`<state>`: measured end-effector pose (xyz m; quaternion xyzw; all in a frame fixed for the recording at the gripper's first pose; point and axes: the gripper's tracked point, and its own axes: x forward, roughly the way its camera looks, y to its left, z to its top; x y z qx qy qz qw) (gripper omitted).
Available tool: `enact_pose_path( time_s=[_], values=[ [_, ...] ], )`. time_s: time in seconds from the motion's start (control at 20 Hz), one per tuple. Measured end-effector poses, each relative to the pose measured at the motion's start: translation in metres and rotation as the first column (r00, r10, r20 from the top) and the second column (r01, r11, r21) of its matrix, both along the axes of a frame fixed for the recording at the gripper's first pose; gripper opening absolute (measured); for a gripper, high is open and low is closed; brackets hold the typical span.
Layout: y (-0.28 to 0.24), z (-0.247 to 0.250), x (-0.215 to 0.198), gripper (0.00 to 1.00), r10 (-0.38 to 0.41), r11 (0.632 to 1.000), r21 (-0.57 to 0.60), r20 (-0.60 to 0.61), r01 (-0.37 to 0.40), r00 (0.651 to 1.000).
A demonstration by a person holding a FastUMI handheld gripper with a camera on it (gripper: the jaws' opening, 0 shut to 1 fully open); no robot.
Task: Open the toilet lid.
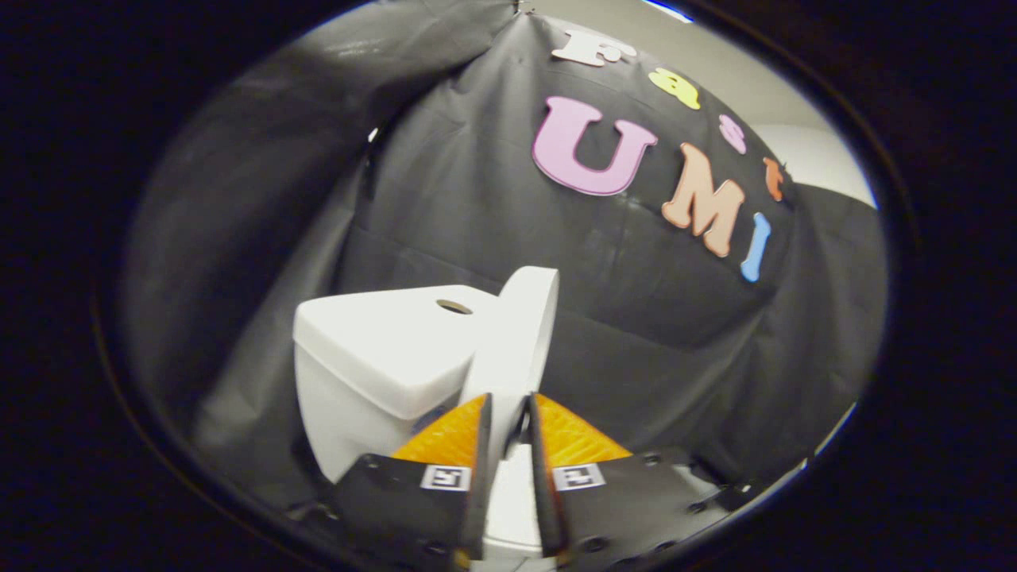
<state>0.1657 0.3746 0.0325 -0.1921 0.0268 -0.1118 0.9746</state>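
Observation:
The white toilet lid (516, 334) stands raised, nearly upright, with its edge turned toward me and its top leaning close to the tank. My gripper (508, 409) is shut on the lid, one finger pressing on each face of its lower part. Behind and to the left of the lid is the white toilet tank (373, 357), whose flat cover has a round hole (454, 307) near the lid. A white strip of the toilet (508, 500) shows low down between the fingers.
Black cloth booth walls (445, 191) hang close behind and on both sides of the toilet. A pale wall (802, 151) shows above the cloth at the right.

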Motion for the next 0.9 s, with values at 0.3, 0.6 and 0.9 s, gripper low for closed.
enact_pose_path(
  time_s=[0.3,0.6,0.9],
  values=[
    [0.001,0.005,0.006,0.66,0.113,0.95,0.282,0.077,-0.131,0.991],
    [-0.017,0.014,-0.001,0.98,0.149,0.94,0.3,0.067,-0.162,0.987],
    [-0.054,0.022,-0.013,0.98,0.144,0.937,0.319,0.025,-0.144,0.989]
  ],
)
